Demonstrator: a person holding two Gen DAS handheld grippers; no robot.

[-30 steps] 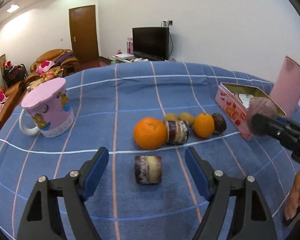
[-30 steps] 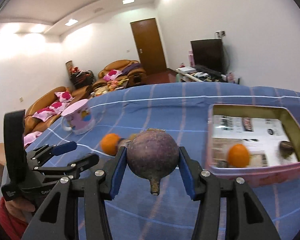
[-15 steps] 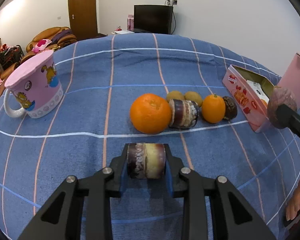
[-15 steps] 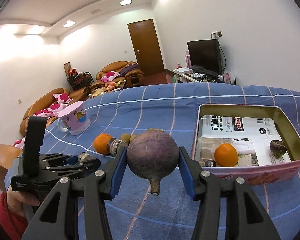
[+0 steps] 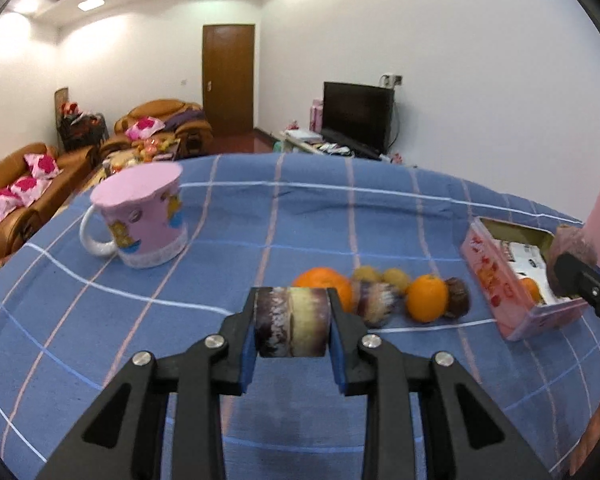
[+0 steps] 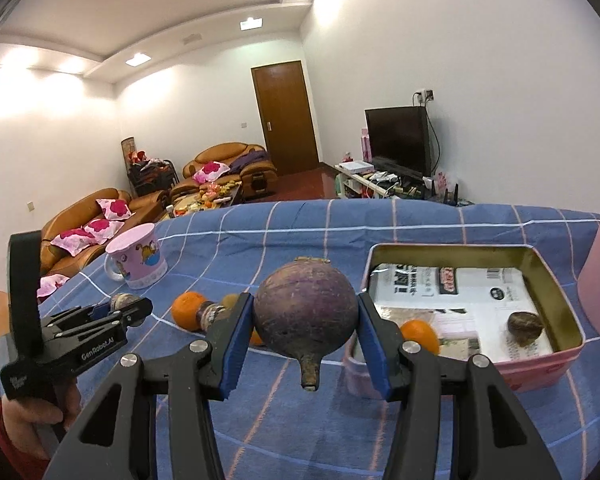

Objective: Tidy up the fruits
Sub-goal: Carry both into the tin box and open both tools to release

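A: Left gripper point(image 5: 293, 322)?
B: Jaws clamped on a purple-and-cream cylindrical piece point(image 5: 291, 321), clear of the blue checked cloth point(image 5: 220, 248).
A: Right gripper point(image 6: 306, 322)?
B: Partly open, gripping a round purple fruit point(image 6: 306, 316); pink tin point(image 6: 540, 364) at three o'clock of it.

Each gripper is built of black angular plastic arms, studded with round silver screws and tipped with blue pads point(image 6: 233, 344). White lettering "GenRobot.AI" is printed along the left gripper point(image 6: 130, 310). A red sleeve point(image 6: 4, 444) is worn.
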